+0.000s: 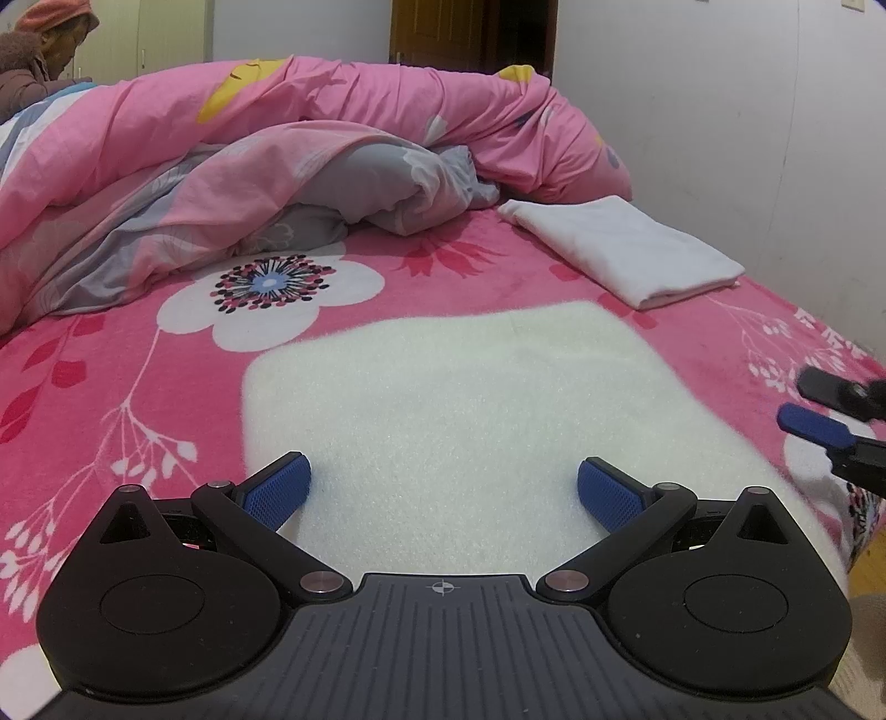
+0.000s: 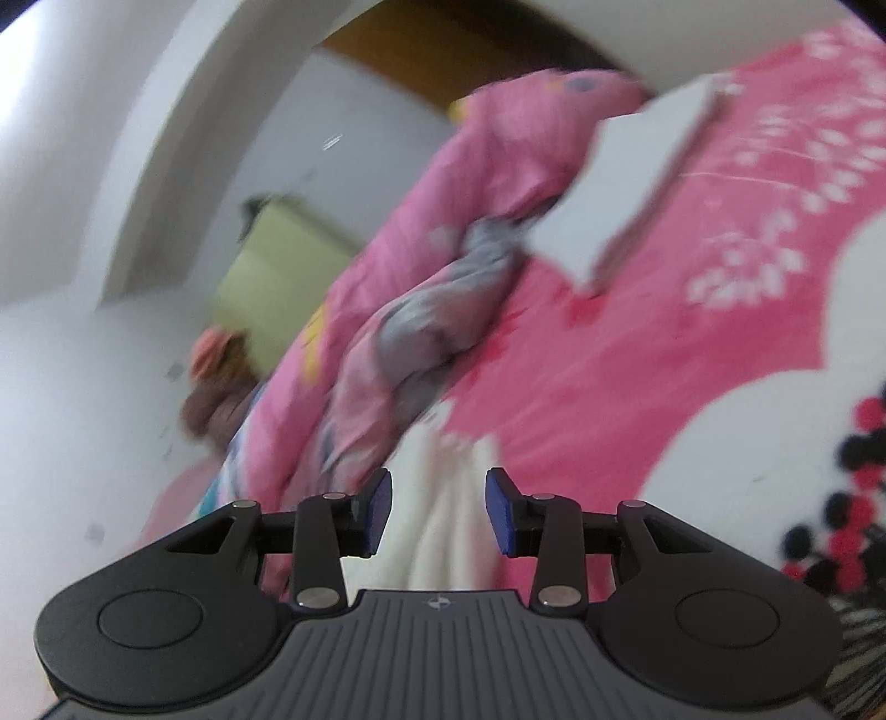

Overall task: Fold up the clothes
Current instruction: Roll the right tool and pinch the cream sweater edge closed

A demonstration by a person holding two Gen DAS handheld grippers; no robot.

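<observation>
Jaws spread wide and gripping nothing, the left gripper (image 1: 443,490) hangs tilted downward over the near edge of a white fleecy garment (image 1: 459,399) lying flat on a pink floral blanket (image 1: 111,387), its blue pads (image 1: 279,490) standing clear of the cloth on either side. The right gripper (image 2: 438,512), rolled hard so that the bed slants across its view, holds its jaws partly open with a bunched fold of the same white fabric (image 2: 443,520) showing in the gap; the pads do not appear to press on it, though motion blur leaves contact uncertain. From the left wrist view the right gripper's fingers (image 1: 814,423) enter at the right edge, just beside the garment's right border.

The garment looks soft, light and limp, with a napped pile that should grip well against the ribbed pads but will sag and drape once lifted; its edges or near corners seem the sensible places to pinch, one corner to each gripper, so that a fold carries over evenly. A thick bunch between the jaws may slip out a layer at a time.

Further off, a folded white cloth (image 1: 626,252) lies at the far right near the wall, a rumpled pink and grey duvet (image 1: 310,155) is heaped across the far side of the bed, and a person in an orange hat (image 1: 52,22) sits at the far left
</observation>
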